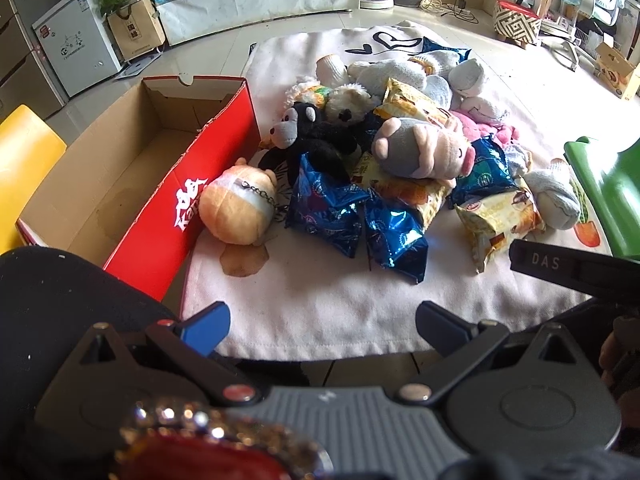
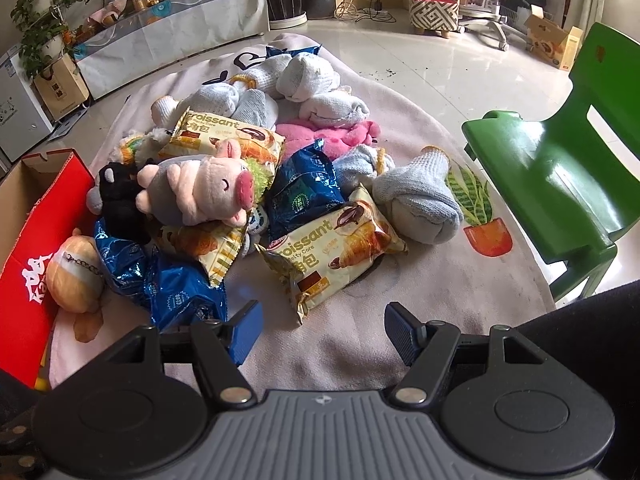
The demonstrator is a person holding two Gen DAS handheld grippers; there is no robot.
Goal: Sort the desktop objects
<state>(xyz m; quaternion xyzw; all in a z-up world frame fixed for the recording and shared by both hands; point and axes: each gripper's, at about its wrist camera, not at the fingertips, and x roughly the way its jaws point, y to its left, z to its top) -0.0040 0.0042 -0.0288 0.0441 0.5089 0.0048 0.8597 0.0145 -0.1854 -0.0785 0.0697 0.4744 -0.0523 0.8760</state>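
Note:
A pile of plush toys, snack packets and rolled socks lies on a pink cloth [image 1: 320, 292]. It holds a pig plush [image 1: 420, 148] [image 2: 204, 192], a black monkey plush [image 1: 308, 128], an orange round plush [image 1: 236, 208] [image 2: 74, 276], blue packets [image 1: 394, 236] [image 2: 180, 292], croissant packets [image 2: 332, 256] [image 1: 496, 220] and grey socks [image 2: 416, 204]. My left gripper [image 1: 320, 320] is open and empty, short of the pile. My right gripper [image 2: 324, 328] is open and empty, just before a croissant packet.
An open red cardboard box [image 1: 132, 184] [image 2: 32, 236] stands empty left of the pile. A green plastic chair [image 2: 560, 172] [image 1: 608, 192] stands on the right, a yellow chair [image 1: 24, 160] at the far left. The cloth's near edge [image 1: 320, 356] lies close before the left gripper.

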